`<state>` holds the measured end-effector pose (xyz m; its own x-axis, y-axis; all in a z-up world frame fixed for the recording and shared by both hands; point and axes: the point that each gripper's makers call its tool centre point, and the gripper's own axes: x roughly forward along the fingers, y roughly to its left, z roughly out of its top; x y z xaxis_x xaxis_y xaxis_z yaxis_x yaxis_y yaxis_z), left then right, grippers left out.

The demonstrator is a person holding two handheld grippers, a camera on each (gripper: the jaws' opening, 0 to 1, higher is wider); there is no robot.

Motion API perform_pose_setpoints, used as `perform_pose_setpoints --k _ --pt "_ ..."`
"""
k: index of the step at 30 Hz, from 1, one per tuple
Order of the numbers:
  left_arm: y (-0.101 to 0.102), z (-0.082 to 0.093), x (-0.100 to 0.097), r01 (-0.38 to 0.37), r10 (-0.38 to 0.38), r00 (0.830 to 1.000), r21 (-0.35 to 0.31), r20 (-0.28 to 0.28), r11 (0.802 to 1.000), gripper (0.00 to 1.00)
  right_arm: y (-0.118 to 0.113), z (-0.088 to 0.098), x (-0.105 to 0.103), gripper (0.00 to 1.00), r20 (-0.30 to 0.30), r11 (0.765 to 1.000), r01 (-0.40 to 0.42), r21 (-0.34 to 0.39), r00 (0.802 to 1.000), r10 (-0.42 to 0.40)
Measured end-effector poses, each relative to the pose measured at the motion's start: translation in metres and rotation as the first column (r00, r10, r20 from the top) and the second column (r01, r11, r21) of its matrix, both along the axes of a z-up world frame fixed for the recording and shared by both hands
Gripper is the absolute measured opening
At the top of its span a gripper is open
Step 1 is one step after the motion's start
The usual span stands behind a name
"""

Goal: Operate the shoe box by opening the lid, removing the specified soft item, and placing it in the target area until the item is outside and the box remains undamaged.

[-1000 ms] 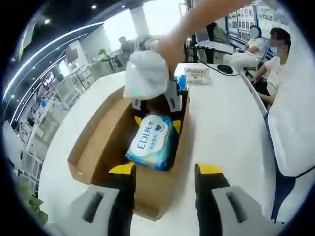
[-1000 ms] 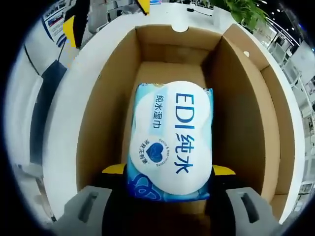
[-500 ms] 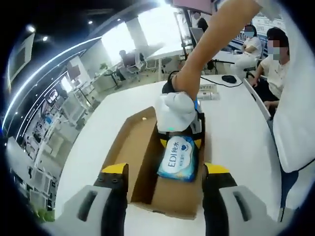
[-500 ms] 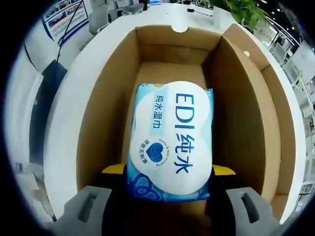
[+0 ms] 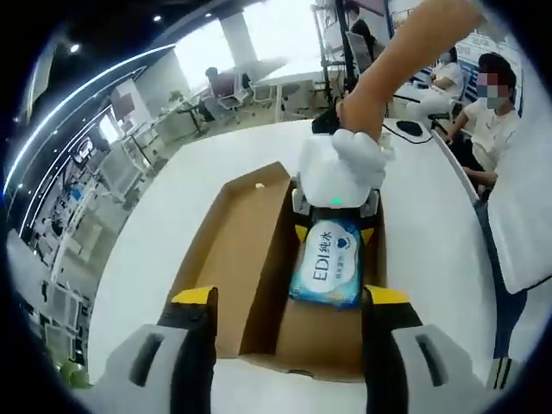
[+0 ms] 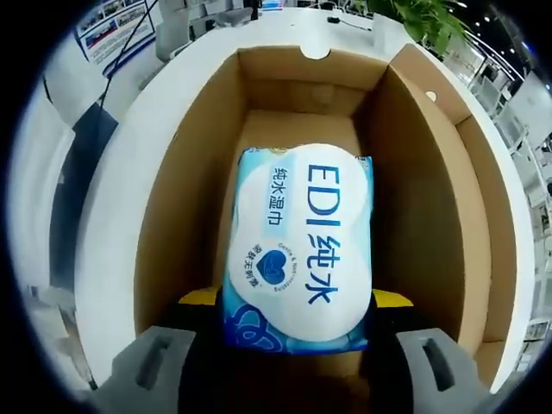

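An open cardboard shoe box [image 5: 246, 259] lies on the white table, its lid [image 5: 226, 250] folded out to the left. My right gripper [image 5: 335, 226] reaches into it from the far side, shut on a blue and white pack of wet wipes [image 5: 326, 263]. In the right gripper view the pack [image 6: 299, 250] sits between the yellow-tipped jaws of that gripper [image 6: 296, 297], inside the box's walls [image 6: 181, 190]. Whether it touches the floor I cannot tell. My left gripper [image 5: 291, 297] stands open at the box's near end, holding nothing.
The round white table [image 5: 164, 250] has free room on both sides of the box. People sit at the far right [image 5: 492, 112], near a dark mouse [image 5: 407, 128]. A green plant [image 6: 423, 17] stands beyond the table's edge.
My left gripper has drawn back from the box and left the right gripper view. The right gripper keeps its hold on the pack, which stays nearly still in the box.
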<state>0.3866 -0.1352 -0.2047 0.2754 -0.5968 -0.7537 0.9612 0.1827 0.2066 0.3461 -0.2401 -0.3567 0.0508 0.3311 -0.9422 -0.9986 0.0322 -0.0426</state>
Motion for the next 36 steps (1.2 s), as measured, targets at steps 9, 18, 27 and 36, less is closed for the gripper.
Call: perform_pose_setpoints --k 9,18,27,36 --pt "-0.004 -0.031 0.008 0.038 -0.037 0.999 0.037 -0.009 0.999 0.77 0.0 0.0 0.001 0.66 -0.001 1.0 0.0 0.018 1.0 0.0" --pt "-0.026 -0.07 -0.013 0.13 -0.122 0.988 0.085 -0.096 0.988 0.76 0.0 0.0 0.001 0.66 -0.002 0.999 0.004 0.05 1.0 -0.004" --pt "-0.042 -0.107 -0.026 0.224 -0.206 0.969 0.13 -0.138 0.966 0.85 0.002 0.0 0.001 0.66 0.001 0.997 0.007 0.074 1.0 -0.008" --pt "-0.042 -0.135 -0.026 0.24 -0.211 0.965 0.194 -0.157 0.951 0.8 0.005 0.001 0.001 0.67 0.003 0.996 0.011 0.083 1.0 -0.011"
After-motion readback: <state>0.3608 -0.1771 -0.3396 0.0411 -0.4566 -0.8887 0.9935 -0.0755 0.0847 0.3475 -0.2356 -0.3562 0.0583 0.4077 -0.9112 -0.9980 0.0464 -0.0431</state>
